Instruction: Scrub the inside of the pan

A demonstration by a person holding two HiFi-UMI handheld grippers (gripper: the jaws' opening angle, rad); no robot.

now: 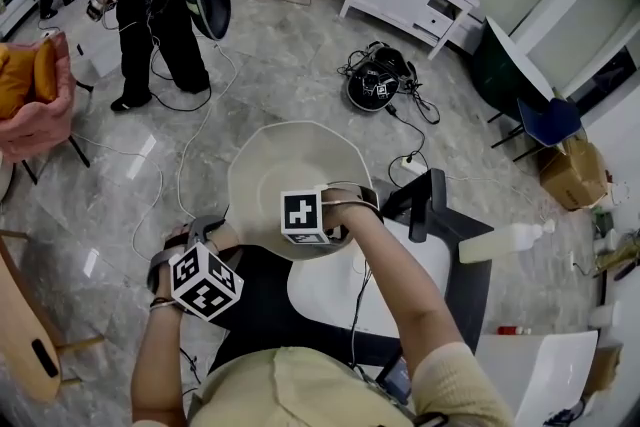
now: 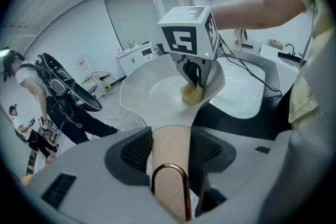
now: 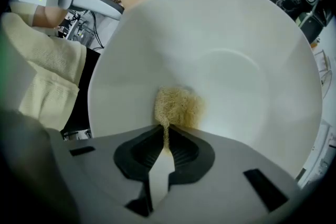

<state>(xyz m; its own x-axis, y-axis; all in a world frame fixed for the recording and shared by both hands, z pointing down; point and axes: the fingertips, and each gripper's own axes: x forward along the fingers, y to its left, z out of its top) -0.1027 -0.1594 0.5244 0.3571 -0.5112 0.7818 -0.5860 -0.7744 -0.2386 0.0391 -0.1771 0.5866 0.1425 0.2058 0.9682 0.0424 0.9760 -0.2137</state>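
My left gripper is clamped on the pan's handle, holding the white pan tilted out ahead of it. My right gripper pinches a yellowish scrub pad, pressed on the pan's inner wall just beyond its jaws. To scrub well, I should grip the handle firmly and sweep the pad in circles toward the middle.

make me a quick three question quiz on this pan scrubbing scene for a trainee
1. True or false: the right tool holds the scrubber against the inside of the pan.
2. What does the left tool grip? A the handle, B the rim, C the scrubber.
3. Fill in: the inside of the pan is coloured ____.
Key: 1 true; 2 A; 3 white.
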